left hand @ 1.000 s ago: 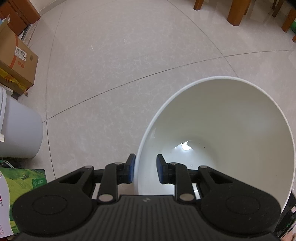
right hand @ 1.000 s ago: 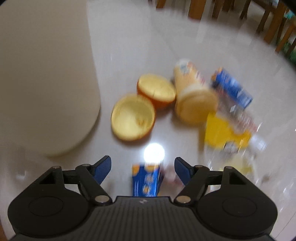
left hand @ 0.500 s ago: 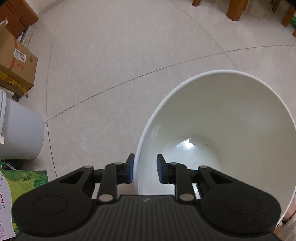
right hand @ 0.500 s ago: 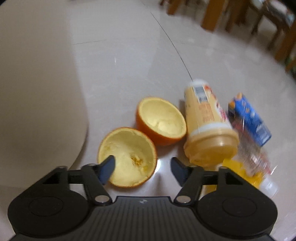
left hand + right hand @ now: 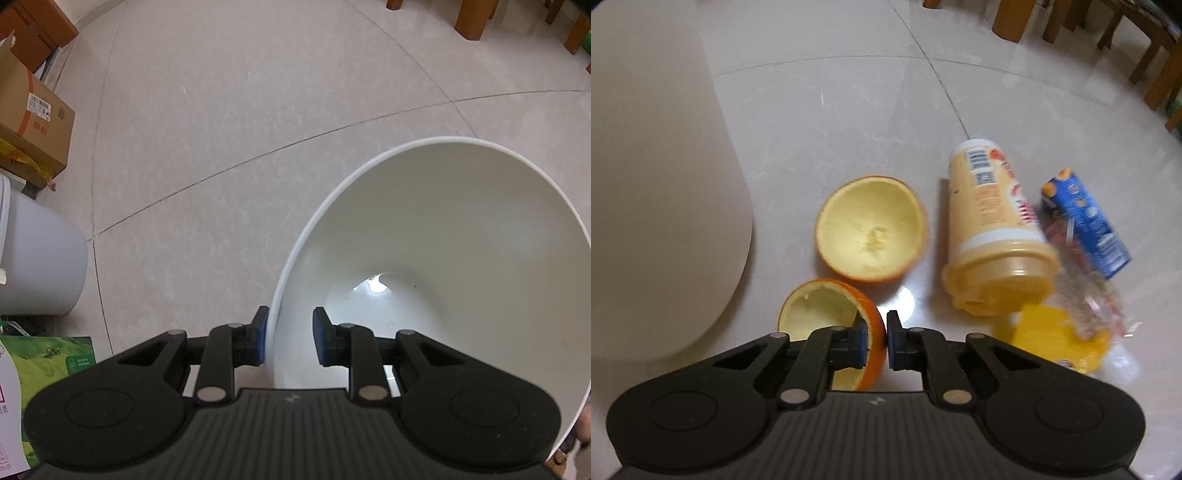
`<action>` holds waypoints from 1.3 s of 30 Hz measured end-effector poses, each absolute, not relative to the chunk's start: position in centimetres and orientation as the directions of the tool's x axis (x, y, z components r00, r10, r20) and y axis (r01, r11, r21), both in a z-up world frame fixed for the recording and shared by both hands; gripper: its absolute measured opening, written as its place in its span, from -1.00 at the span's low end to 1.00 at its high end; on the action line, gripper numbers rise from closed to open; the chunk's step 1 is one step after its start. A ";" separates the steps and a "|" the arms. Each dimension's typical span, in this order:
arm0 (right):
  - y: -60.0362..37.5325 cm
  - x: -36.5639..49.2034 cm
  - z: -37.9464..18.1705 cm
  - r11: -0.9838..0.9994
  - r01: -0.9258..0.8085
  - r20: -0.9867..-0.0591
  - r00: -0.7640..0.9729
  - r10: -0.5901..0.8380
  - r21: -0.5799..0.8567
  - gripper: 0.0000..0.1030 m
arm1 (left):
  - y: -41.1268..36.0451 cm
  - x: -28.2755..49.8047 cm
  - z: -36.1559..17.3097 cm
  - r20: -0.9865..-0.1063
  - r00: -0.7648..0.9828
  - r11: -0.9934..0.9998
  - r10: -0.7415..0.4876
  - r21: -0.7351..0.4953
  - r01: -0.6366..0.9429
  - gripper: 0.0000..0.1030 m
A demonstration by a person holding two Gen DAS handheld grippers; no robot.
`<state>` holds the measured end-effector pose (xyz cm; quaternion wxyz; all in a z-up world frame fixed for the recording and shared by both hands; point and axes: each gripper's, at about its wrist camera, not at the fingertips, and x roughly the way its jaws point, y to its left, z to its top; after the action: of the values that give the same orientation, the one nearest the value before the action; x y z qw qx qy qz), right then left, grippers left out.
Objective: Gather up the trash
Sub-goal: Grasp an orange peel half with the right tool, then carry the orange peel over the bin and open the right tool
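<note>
My left gripper (image 5: 288,339) straddles the near rim of a white bin (image 5: 461,240), one pad outside and one inside, shut on its wall; the bin tips toward me and looks empty inside. In the right wrist view the same bin (image 5: 657,184) fills the left side. My right gripper (image 5: 877,341) is shut on the rim of the near orange peel half (image 5: 820,314). A second peel half (image 5: 871,229) lies just beyond. To the right lie a yellow lidded cup (image 5: 993,236) on its side, a blue carton (image 5: 1086,221), a clear wrapper (image 5: 1086,306) and a yellow packet (image 5: 1049,339).
Pale tiled floor stretches all around. At the left of the left wrist view stand a white bucket (image 5: 40,258), a cardboard box (image 5: 33,122) and a green package (image 5: 48,365). Wooden furniture legs (image 5: 1008,18) stand at the back.
My right gripper was open; it moved in over the near peel half and shut on its rim. The left gripper and bin have barely shifted.
</note>
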<state>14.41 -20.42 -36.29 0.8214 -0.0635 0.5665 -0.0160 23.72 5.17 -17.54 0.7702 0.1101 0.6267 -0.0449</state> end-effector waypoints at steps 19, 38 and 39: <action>-17.5 14.2 -5.8 0.927 -0.340 -0.826 0.559 0.064 -0.158 -0.78 | 5.8 23.8 -17.9 -0.979 0.197 0.979 0.053 0.091 0.185 -0.62; -12.7 15.6 -9.6 0.909 -0.414 -0.875 0.423 0.234 0.043 -0.39 | 6.2 24.0 -18.3 -0.981 0.189 0.979 0.047 0.083 0.188 -0.62; -13.3 15.4 -9.3 0.916 -0.400 -0.872 0.434 0.224 0.036 -0.36 | 6.2 23.9 -18.3 -0.981 0.188 0.979 0.046 0.081 0.187 -0.62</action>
<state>15.42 -13.26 -9.30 0.8422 -0.0882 0.4986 0.1854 23.94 6.21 -18.28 0.7652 0.0915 0.6355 -0.0462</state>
